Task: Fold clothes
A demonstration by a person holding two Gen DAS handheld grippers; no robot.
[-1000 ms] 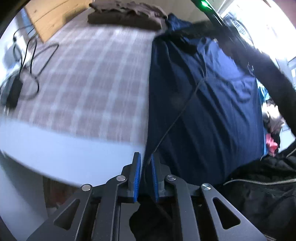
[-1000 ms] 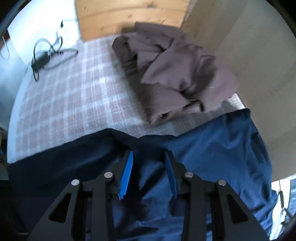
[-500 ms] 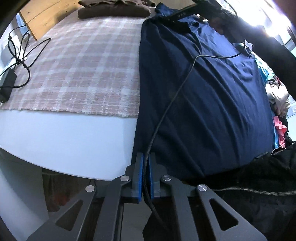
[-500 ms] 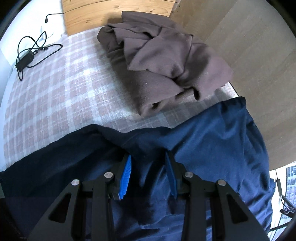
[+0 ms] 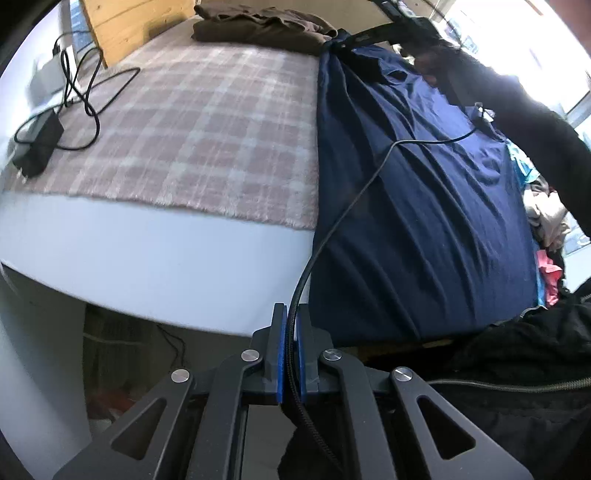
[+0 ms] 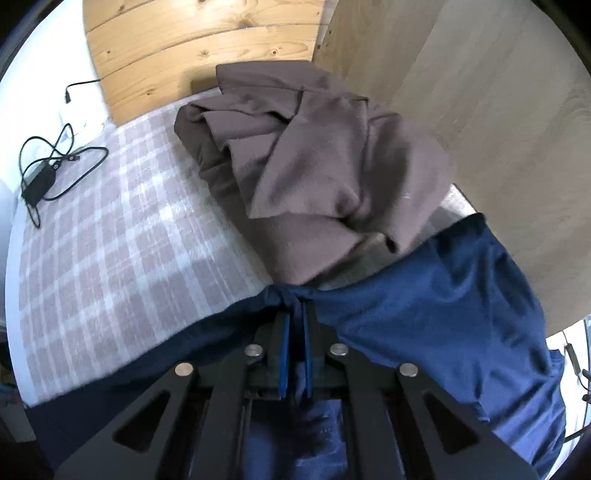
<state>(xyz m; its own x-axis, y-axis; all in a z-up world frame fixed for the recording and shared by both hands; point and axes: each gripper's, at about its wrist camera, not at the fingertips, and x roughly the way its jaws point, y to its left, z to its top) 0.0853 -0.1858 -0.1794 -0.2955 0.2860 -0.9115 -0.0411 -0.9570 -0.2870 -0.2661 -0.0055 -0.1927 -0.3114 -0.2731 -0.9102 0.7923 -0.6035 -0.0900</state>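
A navy shirt (image 5: pixel 424 192) lies stretched along the right side of the bed. My left gripper (image 5: pixel 290 317) is shut at the shirt's near corner, beyond the mattress edge. A black braided cable (image 5: pixel 332 229) is pinched between its blue pads, and dark cloth hangs beneath them. My right gripper (image 6: pixel 294 325) is shut on a bunched fold of the shirt's (image 6: pixel 424 314) far edge, next to the brown garment. In the left wrist view the right gripper (image 5: pixel 369 35) shows at the shirt's far end, below a black sleeve (image 5: pixel 535 129).
A folded brown garment (image 6: pixel 314 166) sits at the head of the bed on a plaid blanket (image 5: pixel 203 122). A charger with coiled cable (image 5: pixel 37 140) lies at the left. Wooden headboard (image 6: pixel 203 44) behind, loose clothes (image 5: pixel 546 221) and a black jacket (image 5: pixel 517 369) at right.
My right gripper's jaws closed on the shirt's far edge and bunched it. The left gripper finished closing at the near corner and drew back past the mattress edge, cable between its pads.
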